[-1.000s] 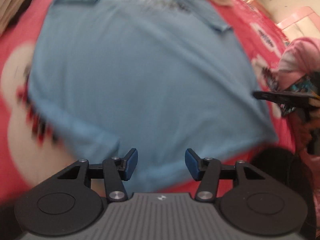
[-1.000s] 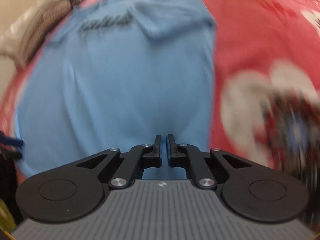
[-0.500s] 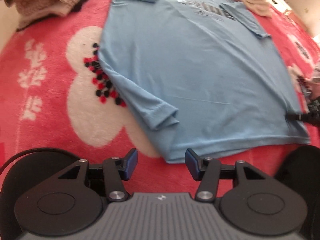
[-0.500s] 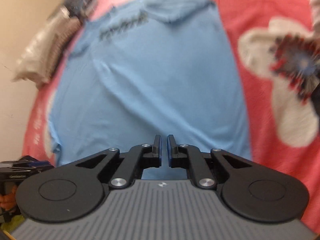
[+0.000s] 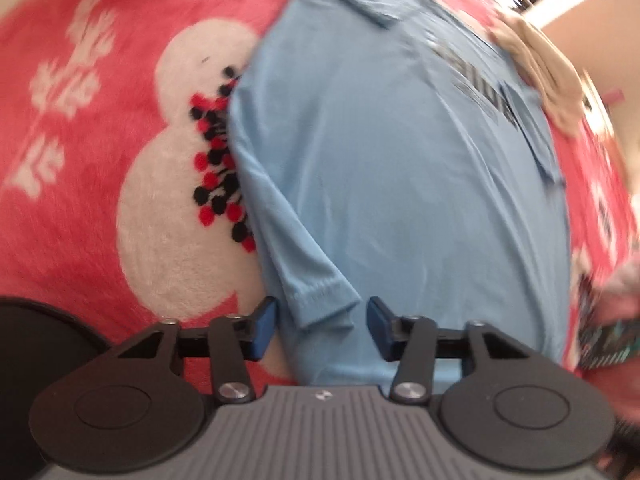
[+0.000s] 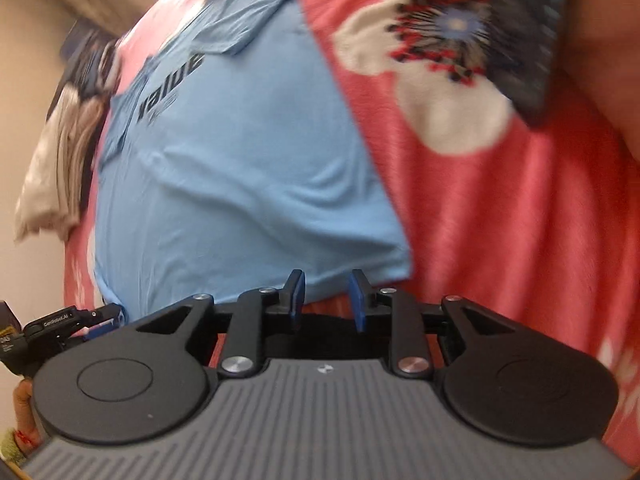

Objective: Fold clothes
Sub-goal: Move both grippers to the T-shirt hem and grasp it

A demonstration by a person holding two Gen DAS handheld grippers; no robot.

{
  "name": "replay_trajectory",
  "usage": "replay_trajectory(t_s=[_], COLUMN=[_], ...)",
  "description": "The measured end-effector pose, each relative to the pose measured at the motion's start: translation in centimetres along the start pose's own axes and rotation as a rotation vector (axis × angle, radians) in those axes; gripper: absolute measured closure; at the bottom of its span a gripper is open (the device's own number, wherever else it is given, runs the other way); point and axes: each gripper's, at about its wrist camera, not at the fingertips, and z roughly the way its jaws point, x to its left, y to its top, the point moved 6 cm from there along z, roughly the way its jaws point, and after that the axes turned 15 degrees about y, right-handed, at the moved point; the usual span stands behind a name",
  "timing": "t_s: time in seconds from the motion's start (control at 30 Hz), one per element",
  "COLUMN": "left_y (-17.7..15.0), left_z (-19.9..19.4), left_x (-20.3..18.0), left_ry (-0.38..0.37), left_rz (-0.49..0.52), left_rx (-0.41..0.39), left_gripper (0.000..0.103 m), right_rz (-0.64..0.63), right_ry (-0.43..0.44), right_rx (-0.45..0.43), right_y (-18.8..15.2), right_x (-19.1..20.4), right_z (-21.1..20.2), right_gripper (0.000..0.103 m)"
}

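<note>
Left tongs (image 5: 322, 326), left wrist view: both blue fingers (image 5: 264, 326) spread wide apart, nothing pinched between them; the black linkage arms angle outward from the grey ribbed body. Right tongs (image 6: 326, 300), right wrist view: blue fingers (image 6: 296, 298) parted by a moderate gap, narrower than on the left tongs, and gripping nothing. The left tongs appear again at the lower left edge of the right wrist view (image 6: 102, 316), seen from the side, pointing toward the right tongs, with part of the person's hand (image 6: 22, 404) visible below them
</note>
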Motion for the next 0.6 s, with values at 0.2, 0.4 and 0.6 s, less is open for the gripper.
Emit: replay_trajectory(t_s=[0.2, 0.4, 0.6], left_y=[0.7, 1.7, 2.8], left_z=[-0.4, -2.1, -3.7], left_x=[1.9, 3.9, 5.5], left_ry=[0.040, 0.170, 0.305], left_rz=[-0.055, 0.018, 0.116], left_rx=[0.048, 0.080, 0.084], left_gripper=[0.097, 0.098, 0.096], right_rz=[0.000, -0.001, -0.026], right_ry=[-0.017, -0.034, -0.069], right_rx=[-0.041, -0.081, -0.118], right_y=[-0.1, -0.3, -0.1], right_x=[-0.6, -1.1, -1.5], right_z=[-0.5, -1.1, -1.7], right_gripper=[0.079, 0.079, 0.076])
